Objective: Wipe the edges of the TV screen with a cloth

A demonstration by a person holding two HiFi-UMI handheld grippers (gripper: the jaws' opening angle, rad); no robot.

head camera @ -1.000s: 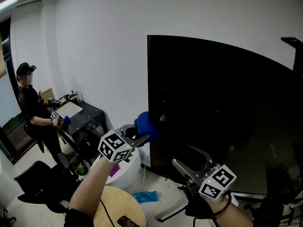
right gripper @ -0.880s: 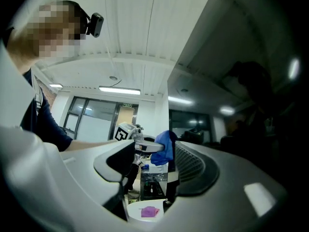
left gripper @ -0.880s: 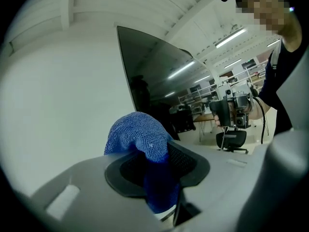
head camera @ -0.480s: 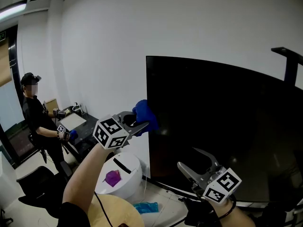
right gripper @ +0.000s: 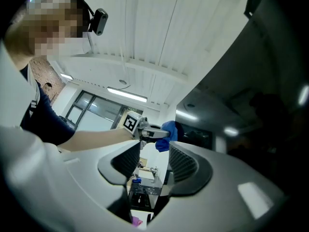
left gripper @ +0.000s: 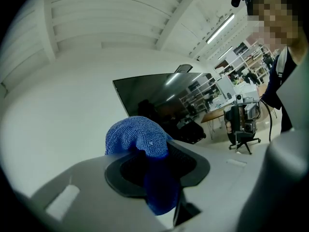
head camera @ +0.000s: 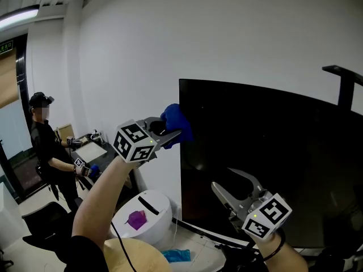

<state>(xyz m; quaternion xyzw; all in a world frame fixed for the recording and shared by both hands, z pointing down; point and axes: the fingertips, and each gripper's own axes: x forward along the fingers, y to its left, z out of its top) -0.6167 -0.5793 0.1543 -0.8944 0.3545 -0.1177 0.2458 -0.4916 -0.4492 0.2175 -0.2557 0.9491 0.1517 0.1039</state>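
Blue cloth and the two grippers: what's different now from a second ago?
The left gripper has climbed the left edge of the TV, carrying the blue cloth up towards the top corner. The right gripper rose a little too; its jaws have just been closing, with nothing between them. The cloth stays clamped and the TV has not moved.
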